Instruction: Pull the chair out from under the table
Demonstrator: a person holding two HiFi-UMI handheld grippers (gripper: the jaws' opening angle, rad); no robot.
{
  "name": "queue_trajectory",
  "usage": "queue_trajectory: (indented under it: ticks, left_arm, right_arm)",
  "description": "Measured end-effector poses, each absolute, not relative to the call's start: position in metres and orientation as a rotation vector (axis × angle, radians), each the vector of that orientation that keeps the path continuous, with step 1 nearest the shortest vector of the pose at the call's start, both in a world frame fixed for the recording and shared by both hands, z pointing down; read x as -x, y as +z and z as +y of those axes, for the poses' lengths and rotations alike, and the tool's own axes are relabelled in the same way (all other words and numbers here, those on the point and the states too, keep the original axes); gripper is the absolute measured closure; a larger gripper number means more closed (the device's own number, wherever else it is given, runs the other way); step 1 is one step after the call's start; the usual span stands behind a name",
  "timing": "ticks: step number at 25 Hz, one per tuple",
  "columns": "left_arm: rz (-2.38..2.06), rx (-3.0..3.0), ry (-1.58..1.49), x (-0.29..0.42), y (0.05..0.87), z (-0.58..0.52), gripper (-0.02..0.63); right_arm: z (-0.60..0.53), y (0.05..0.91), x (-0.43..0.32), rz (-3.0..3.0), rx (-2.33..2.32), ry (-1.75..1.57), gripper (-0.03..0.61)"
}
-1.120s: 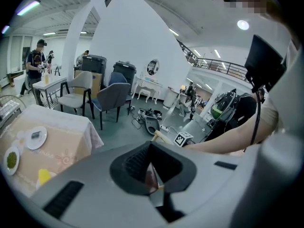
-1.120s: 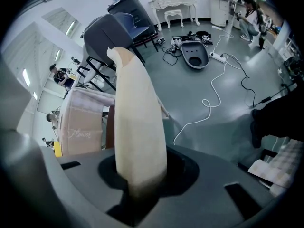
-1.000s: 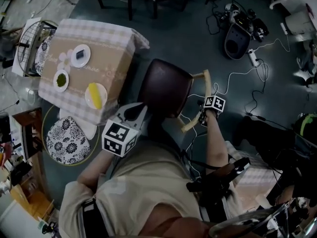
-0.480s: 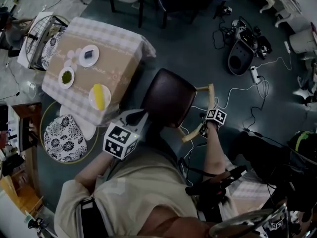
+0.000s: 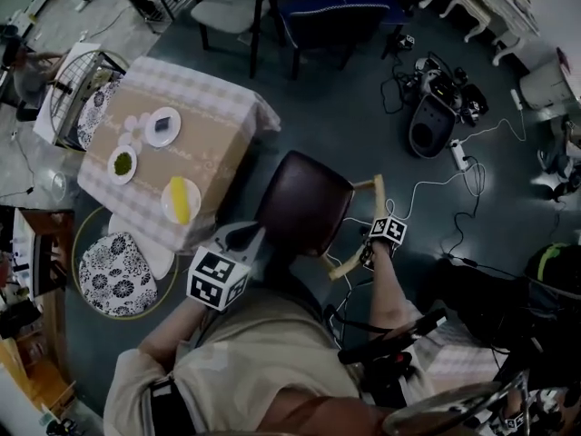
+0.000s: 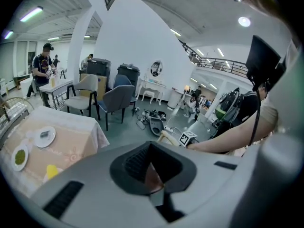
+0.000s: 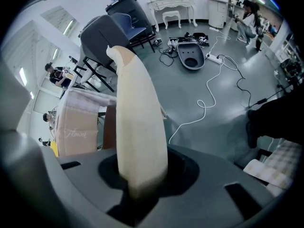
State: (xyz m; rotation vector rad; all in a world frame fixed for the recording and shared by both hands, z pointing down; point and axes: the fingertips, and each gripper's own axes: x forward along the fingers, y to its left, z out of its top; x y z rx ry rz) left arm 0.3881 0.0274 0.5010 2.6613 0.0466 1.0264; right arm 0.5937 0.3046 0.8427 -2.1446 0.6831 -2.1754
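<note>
The chair has a dark brown seat (image 5: 304,203) and a pale curved wooden backrest (image 5: 356,243). It stands beside the near corner of the table (image 5: 231,139), which wears a checked cloth. My right gripper (image 5: 365,248) is shut on the backrest rail from above. In the right gripper view the rail (image 7: 137,103) runs up out of the right gripper (image 7: 137,175). My left gripper (image 5: 259,232) is shut by the seat's near left edge, and I see nothing held in it. In the left gripper view the left gripper (image 6: 152,175) shows only a sliver of brown seat.
Three plates (image 5: 163,125) sit on the table, one with a yellow thing (image 5: 182,198). A floral-cushioned stool (image 5: 113,262) stands left of my arm. Cables and a dark floor device (image 5: 427,125) lie right of the chair. More chairs (image 5: 327,16) stand beyond.
The head view has tilted, so everything sits a little lower in the picture. The chair, the table and both grippers keep their places relative to one another.
</note>
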Motion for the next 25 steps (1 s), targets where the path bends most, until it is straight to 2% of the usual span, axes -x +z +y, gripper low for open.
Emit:
queue_trajectory:
  ticks: [25]
  left_arm:
    - [-0.125,-2.703,1.005,-0.373,0.483,0.020,0.607]
  right_arm:
    - [0.318,0.834,-0.604,0.698,2.158,-2.185,0.476]
